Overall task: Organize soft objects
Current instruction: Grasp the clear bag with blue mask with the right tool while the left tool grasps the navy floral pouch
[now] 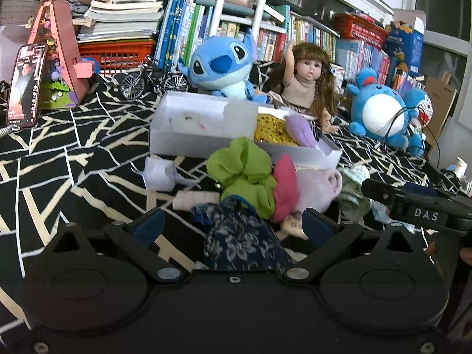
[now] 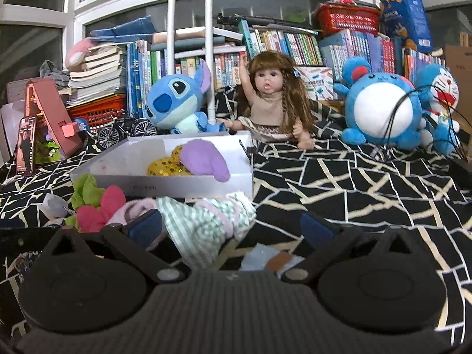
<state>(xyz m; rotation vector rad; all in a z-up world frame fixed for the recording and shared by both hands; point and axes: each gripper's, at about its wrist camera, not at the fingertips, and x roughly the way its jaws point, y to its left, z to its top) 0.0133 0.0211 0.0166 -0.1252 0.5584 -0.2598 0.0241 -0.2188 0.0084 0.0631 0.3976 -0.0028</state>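
A white box (image 1: pixel 203 141) (image 2: pixel 188 184) lies on the patterned cloth and holds a gold sequin piece (image 1: pixel 270 131) (image 2: pixel 168 163) and a purple plush piece (image 1: pixel 301 131) (image 2: pixel 206 157). In front of it lies a pile of soft items: green cloth (image 1: pixel 244 171) (image 2: pixel 85 190), pink cloth (image 1: pixel 284 185) (image 2: pixel 100 209), a pale pink plush (image 1: pixel 317 187). My left gripper (image 1: pixel 233 224) is open, with a dark blue floral cloth (image 1: pixel 244 242) between its fingers. My right gripper (image 2: pixel 231 225) is open, with a green striped garment (image 2: pixel 206 224) between its fingers.
A Stitch plush (image 1: pixel 224 65) (image 2: pixel 177 103), a doll (image 1: pixel 306 85) (image 2: pixel 271 103), a round blue plush (image 1: pixel 377 109) (image 2: pixel 380 109) and a Doraemon plush (image 2: pixel 442 97) stand behind the box. A toy bicycle (image 1: pixel 153 81), a phone (image 1: pixel 26 85) and bookshelves (image 2: pixel 280 47) sit further back.
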